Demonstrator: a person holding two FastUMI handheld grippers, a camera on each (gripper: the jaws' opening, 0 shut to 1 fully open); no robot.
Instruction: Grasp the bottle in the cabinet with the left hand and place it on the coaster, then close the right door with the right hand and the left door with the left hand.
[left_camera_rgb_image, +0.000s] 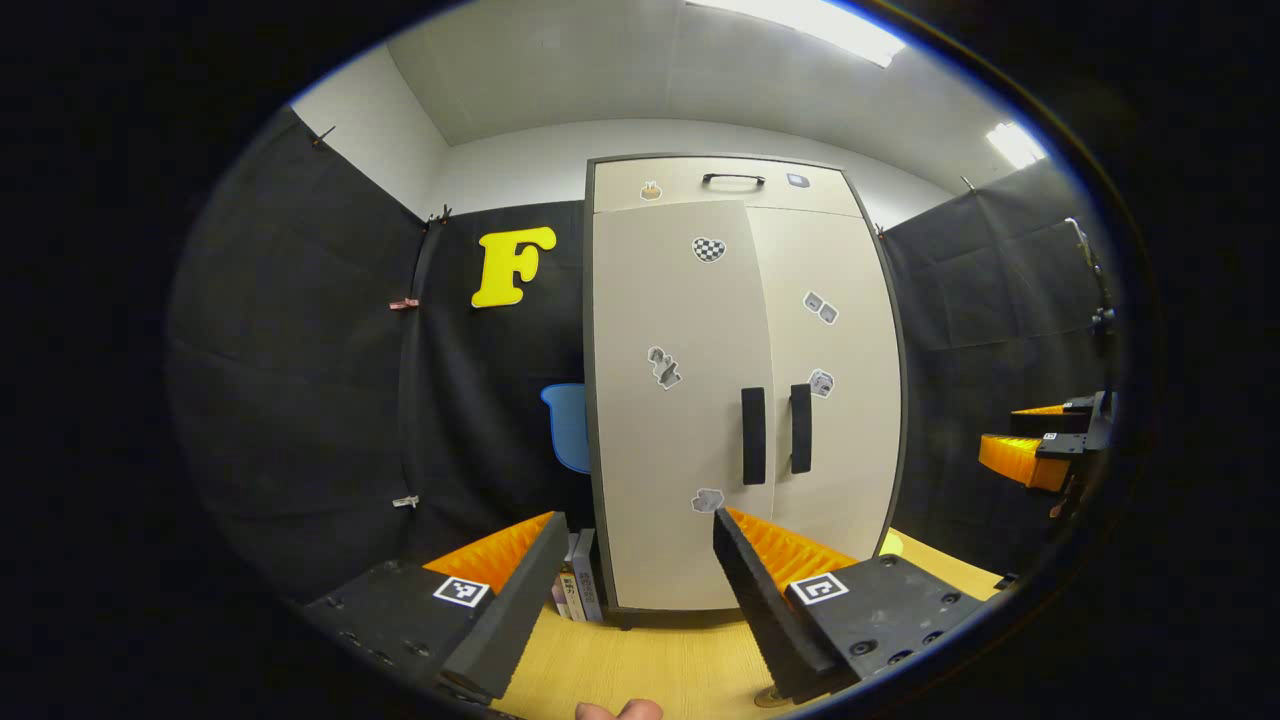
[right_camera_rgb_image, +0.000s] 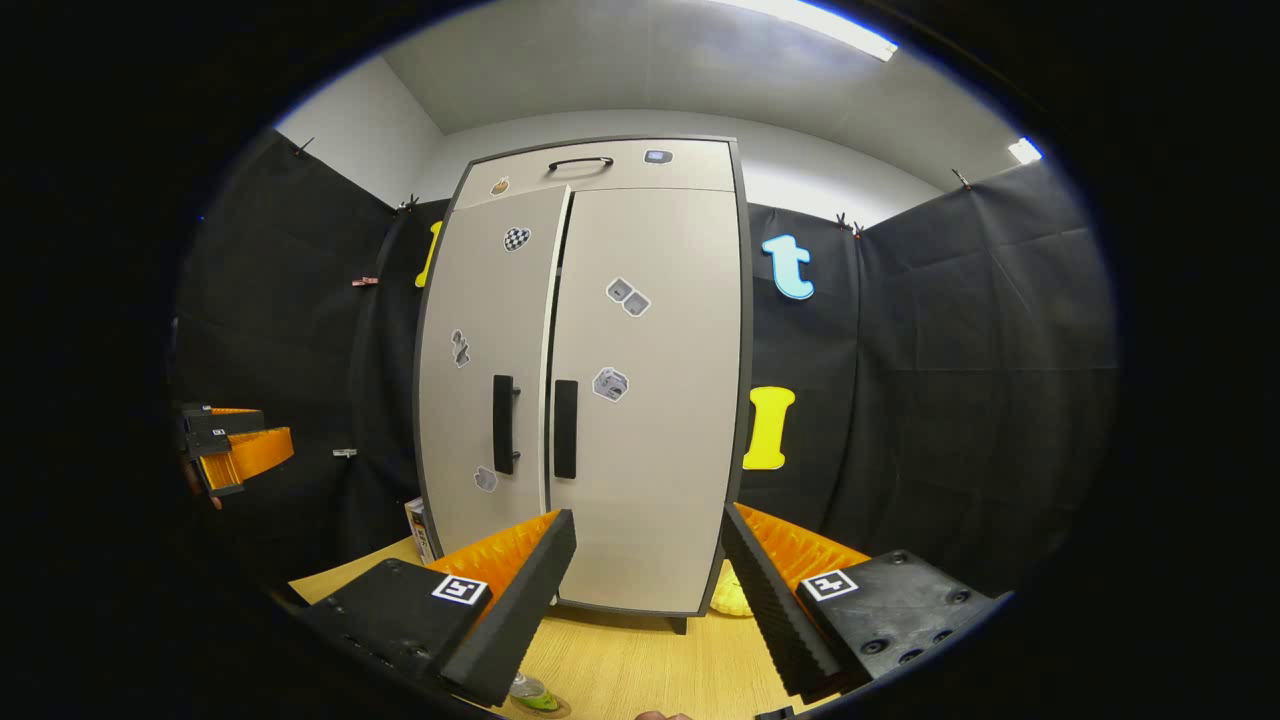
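Both cabinet doors closed beyond spread fingers.

Right tool fingers apart, facing cabinet; both doors shut; bottle on coaster.

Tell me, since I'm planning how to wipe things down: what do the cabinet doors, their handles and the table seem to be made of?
Cabinet doors: likely matte laminate or painted board, smooth beige with stickers on it. Handles: black, probably plastic or coated metal; cannot tell which. Table: light wood or wood-look laminate, with visible grain lines.
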